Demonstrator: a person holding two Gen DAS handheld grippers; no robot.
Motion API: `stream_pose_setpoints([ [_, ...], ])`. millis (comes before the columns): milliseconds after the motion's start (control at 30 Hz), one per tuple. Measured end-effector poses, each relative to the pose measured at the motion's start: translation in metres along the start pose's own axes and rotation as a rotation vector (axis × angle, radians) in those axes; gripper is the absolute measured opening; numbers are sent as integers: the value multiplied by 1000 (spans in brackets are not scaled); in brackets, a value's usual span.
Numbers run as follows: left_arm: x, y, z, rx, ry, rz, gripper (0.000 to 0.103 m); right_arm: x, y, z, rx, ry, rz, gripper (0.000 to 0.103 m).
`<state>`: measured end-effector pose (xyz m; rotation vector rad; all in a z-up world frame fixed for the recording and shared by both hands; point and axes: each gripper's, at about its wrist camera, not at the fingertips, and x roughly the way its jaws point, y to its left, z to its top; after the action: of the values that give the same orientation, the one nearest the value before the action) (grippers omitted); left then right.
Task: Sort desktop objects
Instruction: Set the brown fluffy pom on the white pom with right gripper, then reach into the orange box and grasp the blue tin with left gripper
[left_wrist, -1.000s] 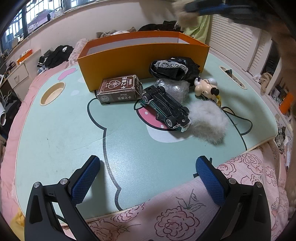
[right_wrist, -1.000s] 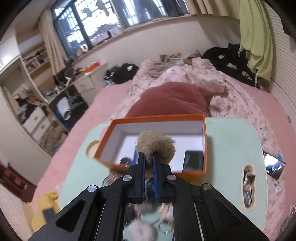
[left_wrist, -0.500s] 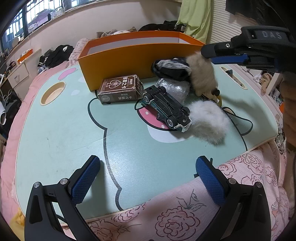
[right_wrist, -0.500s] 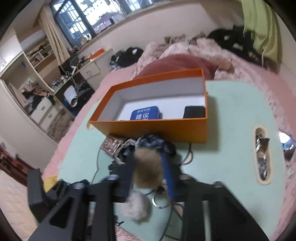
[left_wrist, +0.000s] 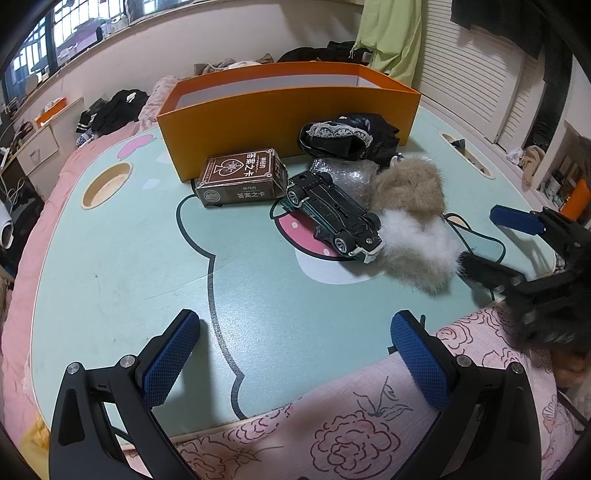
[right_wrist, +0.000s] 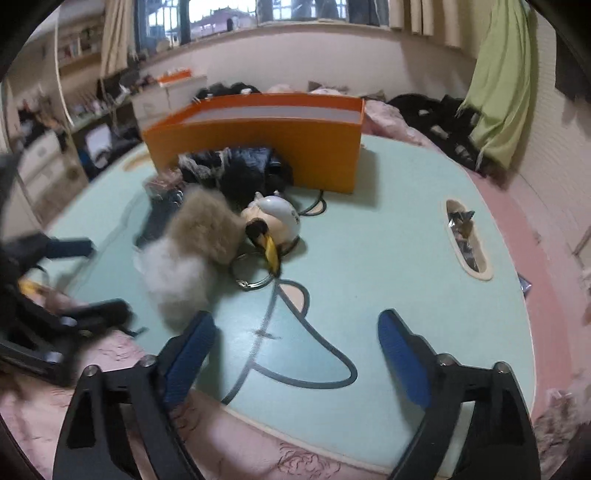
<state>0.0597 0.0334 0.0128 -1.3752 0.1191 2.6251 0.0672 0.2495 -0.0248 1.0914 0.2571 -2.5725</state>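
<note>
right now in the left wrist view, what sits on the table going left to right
round cutout → brown card box → upturned toy car → tan fur ball → right tongs, opening and empty

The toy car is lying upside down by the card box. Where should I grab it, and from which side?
Probably grip the toy car across its narrow middle, between the two wheel pairs, coming from above with the left gripper, which is open and empty. It lies wheels-up, its near end against the white fluff, so the long flanks look freest.

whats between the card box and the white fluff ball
The upturned toy car lies between the card box and the white fluff ball, touching the fluff; the left wrist view shows it.
</note>
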Motion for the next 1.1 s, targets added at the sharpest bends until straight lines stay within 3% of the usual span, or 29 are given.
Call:
stream_pose_setpoints([
  [67, 1, 0, 0, -2, 0, 1, 103, 4, -1, -1, 6, -1, 20, 103],
  [300, -1, 0, -2, -13, -6, 11, 103, 6, -3, -4, 4, -8, 17, 103],
  [633, -14, 21, -8, -143, -71, -18, 103, 6, -3, -4, 3, -8, 18, 103],
  [800, -21, 18, -5, -131, -101, 2, 103, 6, -3, -4, 3, -7, 18, 103],
  [933, -32, 19, 1, -140, -144, 1, 103, 7, -4, -6, 3, -8, 18, 103],
  [1100, -55, 32, 28, -170, -215, -62, 103, 7, -2, -5, 3, -8, 18, 103],
])
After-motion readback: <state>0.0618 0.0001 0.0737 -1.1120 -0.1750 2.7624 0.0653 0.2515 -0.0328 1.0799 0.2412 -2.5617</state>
